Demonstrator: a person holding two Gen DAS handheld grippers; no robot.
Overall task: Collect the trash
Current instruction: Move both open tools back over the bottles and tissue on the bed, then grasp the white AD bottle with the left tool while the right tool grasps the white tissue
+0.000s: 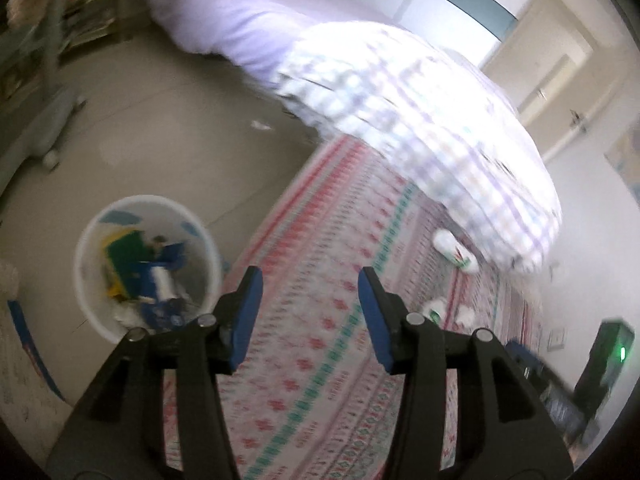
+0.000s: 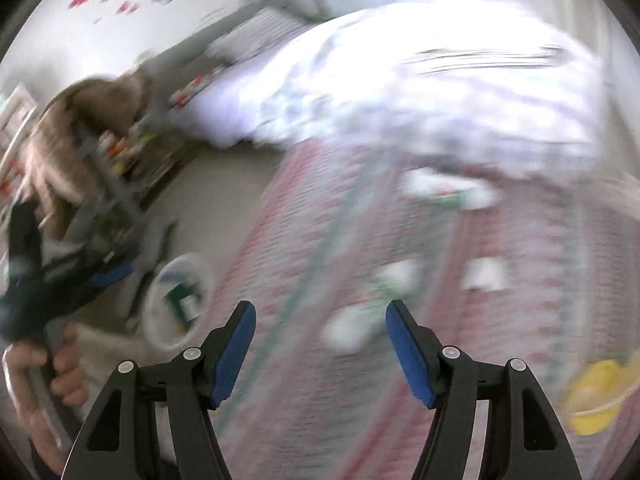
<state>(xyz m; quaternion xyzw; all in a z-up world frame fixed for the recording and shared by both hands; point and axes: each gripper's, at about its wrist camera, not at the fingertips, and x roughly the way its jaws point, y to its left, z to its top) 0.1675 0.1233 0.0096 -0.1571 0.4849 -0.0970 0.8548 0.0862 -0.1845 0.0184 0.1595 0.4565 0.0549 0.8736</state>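
White trash bin, part full, sits on bare floor just beside the patterned rug; blurry white litter on rug near bed. Left gripper and right gripper both wide open, empty. Right view heavily blurred.

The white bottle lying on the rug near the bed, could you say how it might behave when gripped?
The white bottle lies on its side on the patterned rug, so a nudge would probably roll it. It looks like light plastic, likely empty, and may squash slightly. Blur hides finer detail.
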